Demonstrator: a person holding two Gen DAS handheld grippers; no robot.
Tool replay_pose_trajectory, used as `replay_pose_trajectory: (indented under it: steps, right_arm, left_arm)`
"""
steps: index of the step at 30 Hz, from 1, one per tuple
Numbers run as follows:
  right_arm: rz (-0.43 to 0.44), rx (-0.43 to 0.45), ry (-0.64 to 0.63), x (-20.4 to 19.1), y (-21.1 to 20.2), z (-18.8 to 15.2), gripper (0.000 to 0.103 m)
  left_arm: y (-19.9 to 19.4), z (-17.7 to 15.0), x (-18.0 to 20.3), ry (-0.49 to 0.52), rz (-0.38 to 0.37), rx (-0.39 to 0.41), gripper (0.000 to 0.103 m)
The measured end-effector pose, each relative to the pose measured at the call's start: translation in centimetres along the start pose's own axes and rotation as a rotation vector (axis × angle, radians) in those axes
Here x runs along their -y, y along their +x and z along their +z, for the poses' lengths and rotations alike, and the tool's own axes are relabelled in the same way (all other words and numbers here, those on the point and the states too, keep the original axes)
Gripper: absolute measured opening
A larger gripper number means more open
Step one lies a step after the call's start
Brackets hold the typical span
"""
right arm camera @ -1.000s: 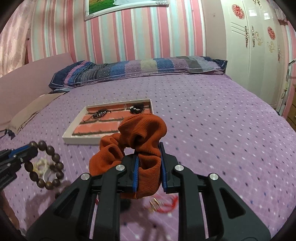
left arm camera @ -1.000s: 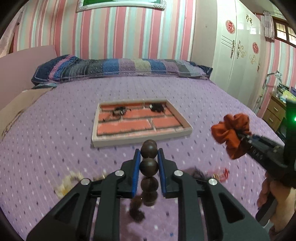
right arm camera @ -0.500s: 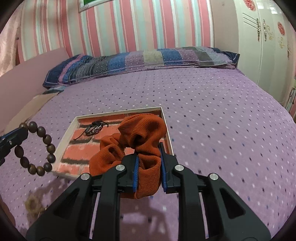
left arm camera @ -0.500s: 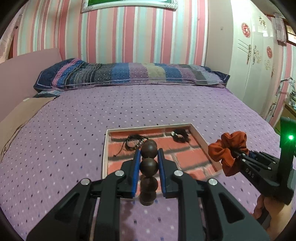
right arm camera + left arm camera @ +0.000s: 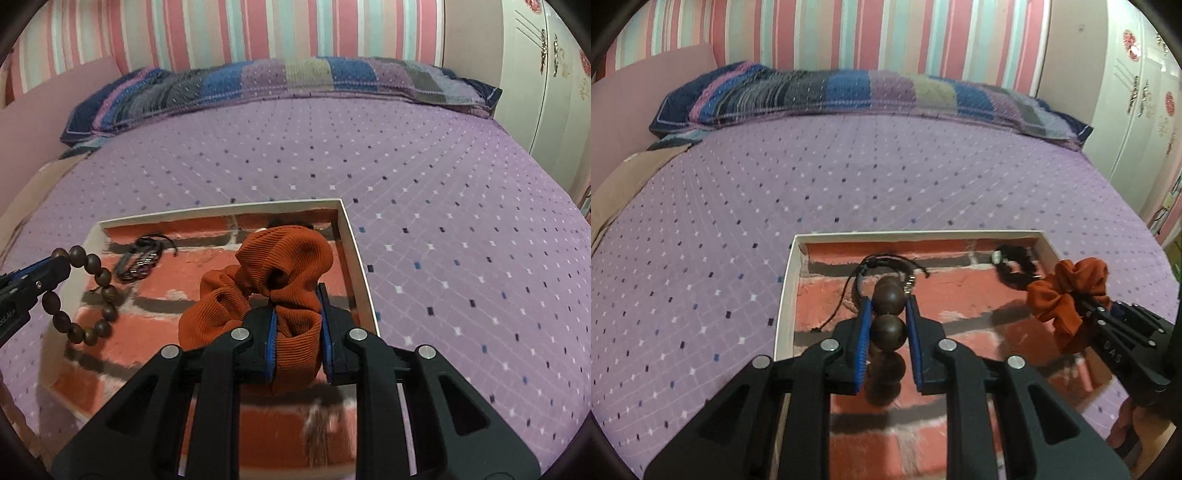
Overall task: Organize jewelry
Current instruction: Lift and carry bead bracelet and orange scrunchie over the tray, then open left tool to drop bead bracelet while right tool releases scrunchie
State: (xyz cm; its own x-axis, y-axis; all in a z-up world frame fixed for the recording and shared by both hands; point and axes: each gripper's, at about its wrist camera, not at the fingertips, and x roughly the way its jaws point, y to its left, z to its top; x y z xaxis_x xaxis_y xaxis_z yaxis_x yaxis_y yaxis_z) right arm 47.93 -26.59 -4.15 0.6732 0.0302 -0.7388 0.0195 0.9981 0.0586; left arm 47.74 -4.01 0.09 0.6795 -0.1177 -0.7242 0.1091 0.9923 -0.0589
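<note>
My left gripper (image 5: pixel 888 314) is shut on a dark wooden bead bracelet (image 5: pixel 888 328), which hangs over the left part of a white-rimmed tray (image 5: pixel 786 288) with a red brick-pattern floor. From the right wrist view the same bracelet (image 5: pixel 88 295) dangles as a loop from the left gripper (image 5: pixel 55 267). My right gripper (image 5: pixel 297 310) is shut on an orange scrunchie (image 5: pixel 284 266) above the tray's right part, near its right rim (image 5: pixel 360 273). A black cord bracelet (image 5: pixel 886 264) and a black beaded piece (image 5: pixel 1015 269) lie along the tray's far side.
The tray rests on a purple dotted bedspread (image 5: pixel 849 173). A striped blue and purple pillow (image 5: pixel 849 92) lies along the headboard under a striped wall. A white wardrobe (image 5: pixel 1137 96) stands at the right. A hand (image 5: pixel 1134 428) holds the right gripper.
Both grippers have moved forward and down over the bed and now hover above the tray, which was farther ahead before. Each keeps its grip on its piece.
</note>
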Motion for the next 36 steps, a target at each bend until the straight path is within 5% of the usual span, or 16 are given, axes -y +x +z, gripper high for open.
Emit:
replay_pose_trajectory:
  steps: [17, 27, 32, 36]
  right_arm:
    - [-0.069, -0.141, -0.011, 0.6, 5.6, 0.6, 0.021]
    - [-0.074, -0.167, -0.025, 0.5, 5.7, 0.6, 0.031]
    - [-0.065, -0.139, -0.047, 0.2, 4.7, 0.7, 0.046]
    - [-0.058, -0.085, -0.084, 0.0, 2.9, 0.8, 0.071]
  left_arm:
    - [5.5, 1.4, -2.5, -0.006, 0.113, -0.066, 0.02]
    - [6.4, 1.1, -2.9, 0.007, 0.137, -0.105, 0.022]
    - [5.4, 1.1, -2.9, 0.013, 0.124, -0.089, 0.023]
    - [3.4, 1.1, -2.7, 0.014, 0.125, -0.035, 0.065]
